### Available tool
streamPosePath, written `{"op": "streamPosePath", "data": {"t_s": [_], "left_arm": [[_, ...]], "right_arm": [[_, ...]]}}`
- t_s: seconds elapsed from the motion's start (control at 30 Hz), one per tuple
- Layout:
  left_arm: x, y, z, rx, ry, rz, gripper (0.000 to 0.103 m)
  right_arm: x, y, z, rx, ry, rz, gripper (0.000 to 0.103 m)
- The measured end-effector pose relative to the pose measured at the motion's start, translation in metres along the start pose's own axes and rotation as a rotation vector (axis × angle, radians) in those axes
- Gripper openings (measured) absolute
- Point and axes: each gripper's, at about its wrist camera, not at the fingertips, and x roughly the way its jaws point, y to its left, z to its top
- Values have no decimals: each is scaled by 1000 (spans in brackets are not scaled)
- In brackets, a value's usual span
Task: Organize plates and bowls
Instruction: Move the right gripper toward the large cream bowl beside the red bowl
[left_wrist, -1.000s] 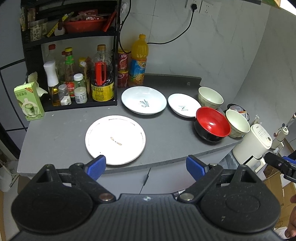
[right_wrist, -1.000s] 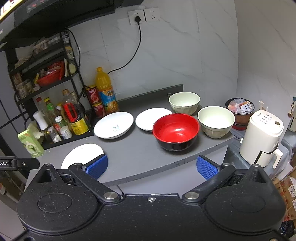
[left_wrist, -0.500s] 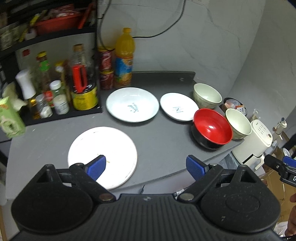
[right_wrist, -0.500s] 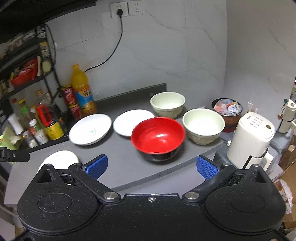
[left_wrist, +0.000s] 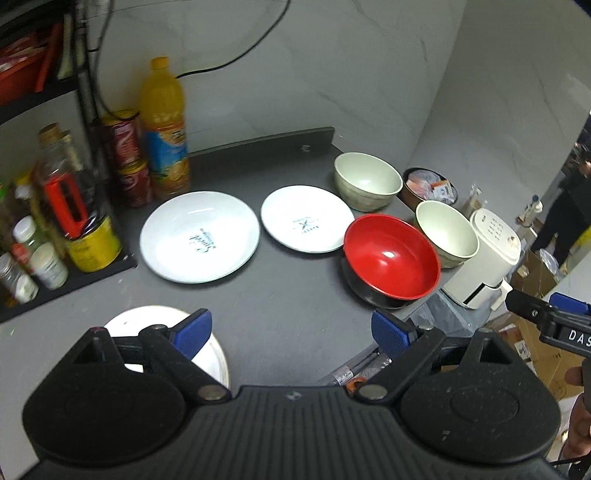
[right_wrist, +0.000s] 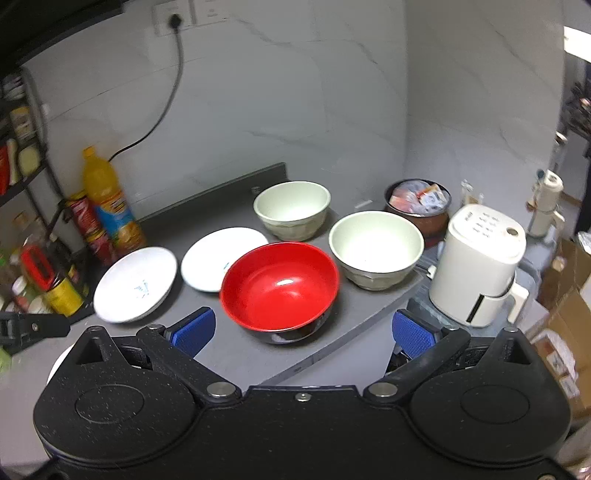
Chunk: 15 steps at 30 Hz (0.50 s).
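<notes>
Now | my left tool (left_wrist: 291, 330) spread apart, empty, above tabletop (left_wrist: 288, 295) | my right tool (right_wrist: 303, 328) spread apart, empty, facing red bowl (right_wrist: 279, 285) | plates, bowls on tabletop, unstacked

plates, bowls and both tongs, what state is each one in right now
left tongs: open, empty
right tongs: open, empty
red bowl: upright, empty
near pale bowl: upright, empty
far pale bowl: upright, empty
big printed plate: flat, empty, unstacked
small printed plate: flat, empty, unstacked
plain plate: flat, partly hidden by left tongs
juice bottle: upright, capped
</notes>
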Motion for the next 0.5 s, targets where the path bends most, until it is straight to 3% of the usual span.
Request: {"op": "streamPosePath", "data": {"t_s": [0.5], "left_arm": [[39,-15,37,76,28,-68,92]], "right_arm": [[19,-21,10,108,16,-91,103]]}}
